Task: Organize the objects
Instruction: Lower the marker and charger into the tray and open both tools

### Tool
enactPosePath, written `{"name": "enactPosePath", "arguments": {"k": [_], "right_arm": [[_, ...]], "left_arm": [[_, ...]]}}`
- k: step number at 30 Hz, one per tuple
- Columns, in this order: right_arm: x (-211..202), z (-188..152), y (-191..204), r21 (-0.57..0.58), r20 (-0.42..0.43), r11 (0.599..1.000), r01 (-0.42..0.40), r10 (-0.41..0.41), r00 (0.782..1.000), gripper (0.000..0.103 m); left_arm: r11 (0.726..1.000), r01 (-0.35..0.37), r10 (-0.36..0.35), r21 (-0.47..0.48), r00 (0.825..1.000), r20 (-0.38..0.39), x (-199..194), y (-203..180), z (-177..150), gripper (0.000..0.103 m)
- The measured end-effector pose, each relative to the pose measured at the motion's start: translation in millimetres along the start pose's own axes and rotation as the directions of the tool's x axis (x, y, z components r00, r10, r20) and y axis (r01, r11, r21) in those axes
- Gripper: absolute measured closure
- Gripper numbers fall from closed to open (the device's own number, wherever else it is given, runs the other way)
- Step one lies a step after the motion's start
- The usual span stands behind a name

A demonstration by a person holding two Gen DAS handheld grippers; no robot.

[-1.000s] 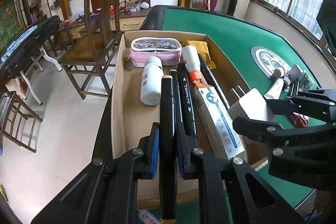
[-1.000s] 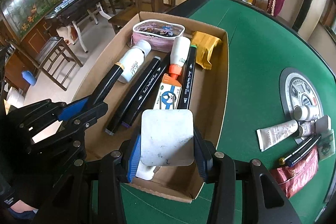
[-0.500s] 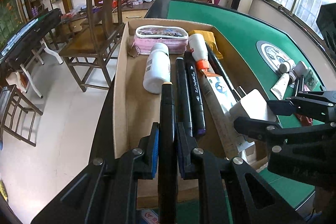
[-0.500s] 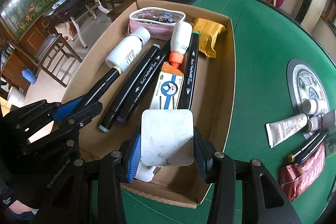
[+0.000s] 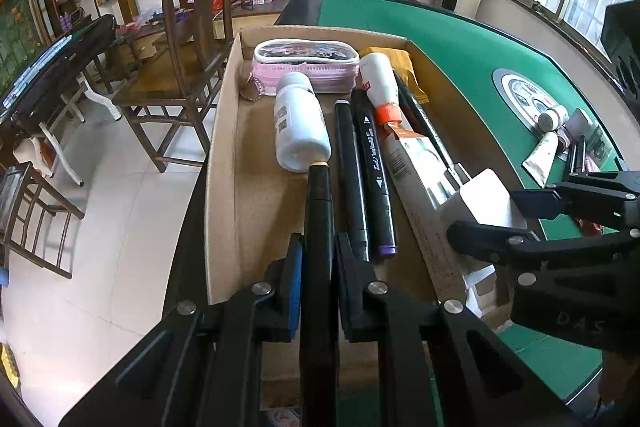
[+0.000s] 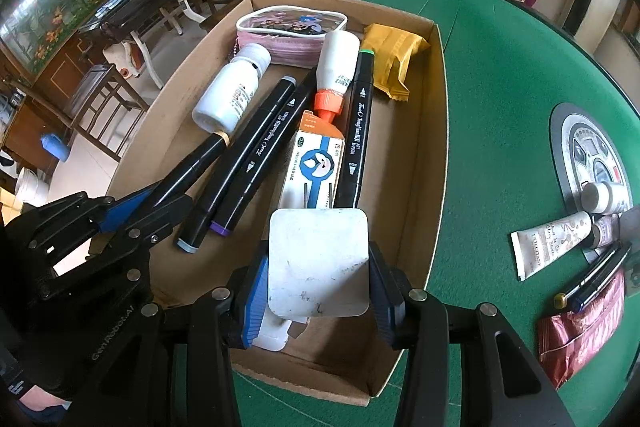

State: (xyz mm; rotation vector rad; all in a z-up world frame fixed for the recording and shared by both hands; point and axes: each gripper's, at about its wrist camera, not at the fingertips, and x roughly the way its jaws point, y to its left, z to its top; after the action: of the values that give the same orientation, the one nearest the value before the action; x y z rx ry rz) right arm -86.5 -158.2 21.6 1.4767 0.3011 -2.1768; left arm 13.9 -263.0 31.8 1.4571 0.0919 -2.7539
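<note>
Left tongs (image 5: 316, 263) pinch a black marker (image 5: 319, 211) by its barrel. Marker is long, dark, with a pale yellow band at the far tip; that tip sits against the base of a white bottle (image 5: 300, 123) lying on its side. In the right wrist view the same marker (image 6: 192, 167) slants down over the left part of the cardboard box (image 6: 436, 147).

Right tongs (image 6: 319, 267) are pressed onto a white square block (image 6: 319, 263), scuffed, with rounded corners, held over the near end of the box. From the left wrist view the block (image 5: 486, 201) shows at the box's right wall.

Beside the held marker, inside the box: two more black markers (image 6: 248, 155) lying side by side, one with a purple end, one grey. Next right, a white-and-blue carton (image 6: 316, 163) with an orange flap, and a white squeeze bottle with orange cap (image 6: 336, 75) touching its far end. A fourth marker with a green tip (image 6: 358, 123) lies along the carton's right side. At the far end, a pink zip pouch (image 6: 292, 31) and a yellow packet (image 6: 394, 57).

Box rests at the edge of a green table (image 6: 500, 67). Outside the box, well apart to the right: a cream tube (image 6: 552, 243), a small white jar (image 6: 604, 197), a dark pen (image 6: 592, 275), a red foil packet (image 6: 580, 327).
</note>
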Motion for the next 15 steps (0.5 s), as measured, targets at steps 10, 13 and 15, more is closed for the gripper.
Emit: {"name": "enactPosePath", "arguments": {"k": [10,13,15], "right_arm": [[-4.2,1.3,-1.0,0.012,0.011,1.0,-0.013,0.013,1.0,0.053],[-8.2,0.6,-1.0,0.015,0.02,1.0,-0.014,0.014,1.0,0.053],[-10.8,1.1,-0.9,0.018,0.029,1.0,-0.017,0.016,0.999,0.053]], "left_arm": [[1.0,-0.001,0.001,-0.01,1.0,-0.003,0.9,1.0,-0.9,0.089],[1.0,0.003,-0.003,-0.012,1.0,0.0,-0.8,1.6,-0.6,0.089],[1.0,0.006,-0.006,-0.012,1.0,0.0,-1.9,1.3,-0.3,0.088]]}}
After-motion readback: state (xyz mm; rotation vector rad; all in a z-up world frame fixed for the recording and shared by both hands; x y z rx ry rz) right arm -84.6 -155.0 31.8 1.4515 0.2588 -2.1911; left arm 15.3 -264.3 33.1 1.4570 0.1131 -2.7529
